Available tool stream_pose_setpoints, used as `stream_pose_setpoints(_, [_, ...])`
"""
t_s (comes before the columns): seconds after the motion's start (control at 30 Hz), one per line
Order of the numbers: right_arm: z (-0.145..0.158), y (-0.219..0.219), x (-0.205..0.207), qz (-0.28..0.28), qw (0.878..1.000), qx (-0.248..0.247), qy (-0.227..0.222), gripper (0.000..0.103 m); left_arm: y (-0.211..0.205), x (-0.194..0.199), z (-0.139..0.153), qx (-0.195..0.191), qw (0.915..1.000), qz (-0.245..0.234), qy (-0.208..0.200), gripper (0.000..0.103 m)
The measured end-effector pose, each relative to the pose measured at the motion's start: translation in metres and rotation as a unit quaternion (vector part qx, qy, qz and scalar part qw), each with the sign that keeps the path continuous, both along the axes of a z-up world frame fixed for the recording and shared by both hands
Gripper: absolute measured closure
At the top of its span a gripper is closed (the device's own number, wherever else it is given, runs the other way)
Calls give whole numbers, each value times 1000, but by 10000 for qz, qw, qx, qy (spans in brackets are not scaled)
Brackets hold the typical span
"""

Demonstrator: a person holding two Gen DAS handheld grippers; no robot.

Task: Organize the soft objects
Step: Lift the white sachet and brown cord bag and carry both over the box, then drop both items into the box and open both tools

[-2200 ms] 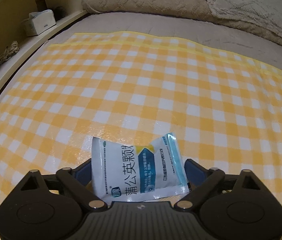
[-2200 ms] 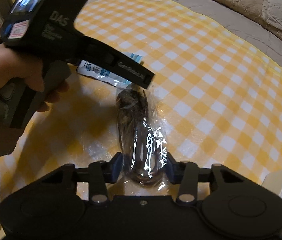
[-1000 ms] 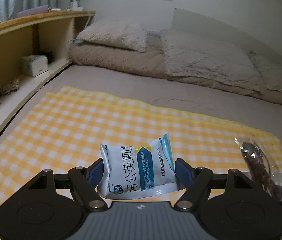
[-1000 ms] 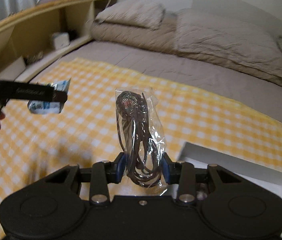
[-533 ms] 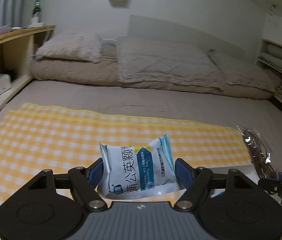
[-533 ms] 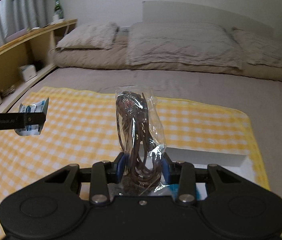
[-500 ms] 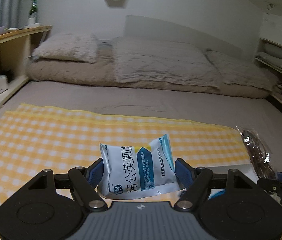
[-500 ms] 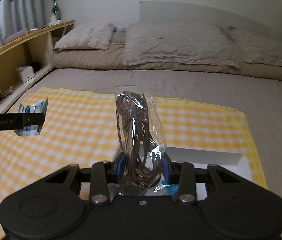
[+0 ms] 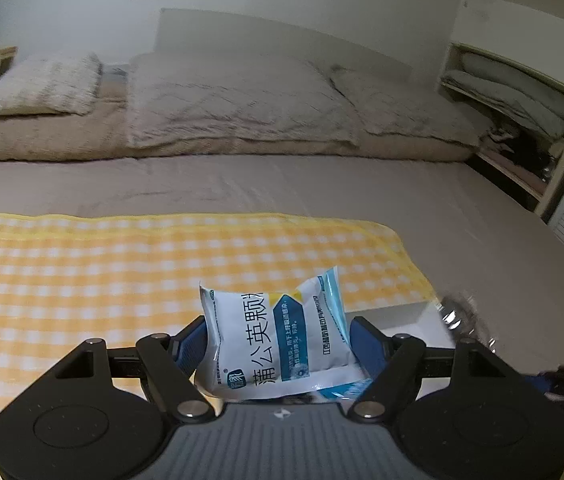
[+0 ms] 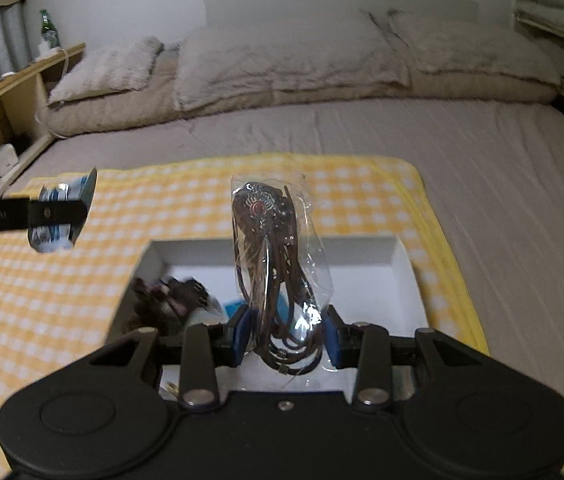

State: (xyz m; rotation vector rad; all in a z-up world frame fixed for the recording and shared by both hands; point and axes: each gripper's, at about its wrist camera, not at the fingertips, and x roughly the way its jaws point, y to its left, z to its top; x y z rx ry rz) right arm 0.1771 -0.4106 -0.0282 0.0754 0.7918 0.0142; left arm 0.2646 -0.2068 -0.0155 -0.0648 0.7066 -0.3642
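My left gripper (image 9: 278, 340) is shut on a white and blue medicine sachet (image 9: 274, 340) and holds it up above the yellow checked cloth (image 9: 82, 272). My right gripper (image 10: 285, 336) is shut on a clear bag of dark leather cords (image 10: 278, 276), held upright over the white box (image 10: 362, 248). The box holds a dark bundle (image 10: 166, 300) and a blue sachet (image 10: 234, 306). The left gripper with its sachet (image 10: 56, 216) shows at the left of the right wrist view. The clear bag (image 9: 462, 316) shows blurred at the right of the left wrist view, beside the box corner (image 9: 398, 314).
The cloth lies on a grey-brown bed (image 10: 502, 184) with pillows and a folded quilt (image 10: 282, 60) at the far end. A wooden shelf (image 10: 6, 104) with a bottle (image 10: 48, 34) runs along the left. A shelf alcove (image 9: 514, 100) stands at the right.
Both grippers have moved right and forward with their loads. The right gripper now hangs over the open white box, whose inside has come into view.
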Motion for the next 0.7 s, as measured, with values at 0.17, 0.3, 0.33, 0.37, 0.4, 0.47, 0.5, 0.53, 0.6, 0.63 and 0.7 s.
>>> stream_pose_setpoints(0.17, [-25,-18,-1,-72,9995,-65,295,64,-39,8,-14,-67,9995,-287,150,27])
stream_pose_setpoints(0.3, [-48,-26,-2,-45,9981,-144,590,64,-73,15,-28,-115,9980,-552,283,27])
stream_pose_setpoints(0.33, [-53,-27,-2,-27,9977,-159,666,64,-83,17,-31,-124,9975,-629,301,27])
stream_pose_setpoints(0.37, [-60,-29,-2,0,9971,-173,745,64,-93,18,-35,-120,9969,-711,316,27])
stream_pose_setpoints(0.4, [-65,-30,-3,21,9966,-188,799,64,-103,19,-38,-105,9964,-773,330,27])
stream_pose_setpoints(0.47, [-74,-32,-4,42,9959,-220,876,64,-122,22,-45,-93,9952,-908,362,27])
stream_pose_setpoints(0.5, [-78,-34,-2,44,9956,-227,912,64,-131,24,-47,-101,9946,-961,369,27])
stream_pose_setpoints(0.53, [-81,-35,-2,50,9952,-224,950,64,-139,26,-50,-112,9941,-1016,376,27])
stream_pose_setpoints(0.6, [-85,-36,-1,77,9949,-190,990,64,-154,31,-55,-124,9931,-1100,394,27])
stream_pose_setpoints(0.63, [-86,-36,0,106,9949,-170,986,64,-162,33,-59,-134,9927,-1131,398,27])
stream_pose_setpoints(0.7, [-87,-35,1,170,9951,-125,969,64,-174,38,-65,-155,9921,-1171,416,27])
